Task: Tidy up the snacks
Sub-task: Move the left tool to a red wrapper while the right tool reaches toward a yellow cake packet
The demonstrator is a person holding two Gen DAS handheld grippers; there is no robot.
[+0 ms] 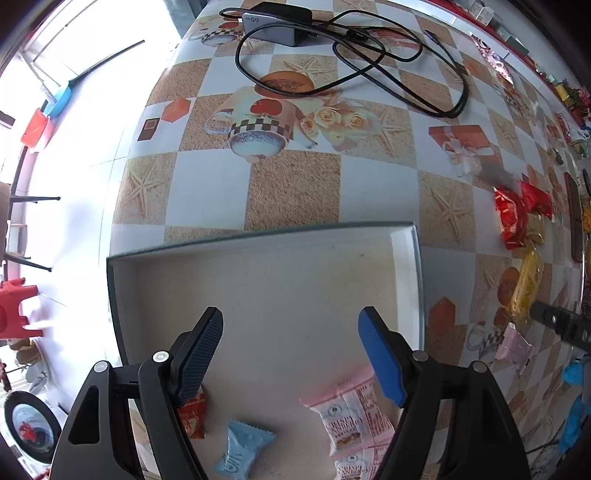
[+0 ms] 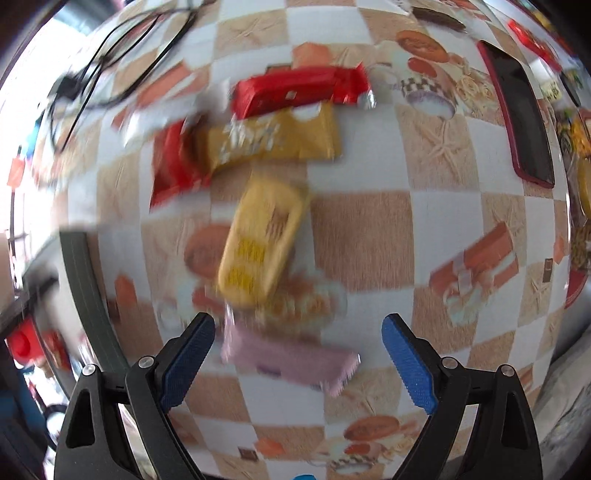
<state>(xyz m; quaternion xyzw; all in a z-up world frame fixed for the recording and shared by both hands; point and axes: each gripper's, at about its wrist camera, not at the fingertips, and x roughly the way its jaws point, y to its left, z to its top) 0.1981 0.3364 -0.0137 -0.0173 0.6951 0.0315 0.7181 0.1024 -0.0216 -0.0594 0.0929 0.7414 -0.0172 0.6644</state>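
My left gripper (image 1: 290, 325) hangs open above a shallow white box (image 1: 266, 280) with a dark rim. In the box lie a small red packet (image 1: 192, 415), a blue candy (image 1: 242, 448) and pink-and-white cracker packs (image 1: 351, 406). My right gripper (image 2: 298, 332) is open over the table, nothing between its fingers. Below it a pink packet (image 2: 291, 360) lies on the cloth. Farther off lie a yellow packet (image 2: 260, 240), a gold packet (image 2: 273, 138) and two red packets (image 2: 299, 90), (image 2: 173, 162), all blurred. The left wrist view shows red packets (image 1: 513, 218), a yellow packet (image 1: 526, 288) and a pink packet (image 1: 513, 345) right of the box.
A patterned checkered tablecloth (image 1: 291, 192) covers the table. A grey charger (image 1: 273, 26) with a looped black cable (image 1: 369, 66) lies at the far side. A dark phone in a red case (image 2: 521, 114) lies to the right. The box rim (image 2: 85, 280) shows at left. The table edge drops at left.
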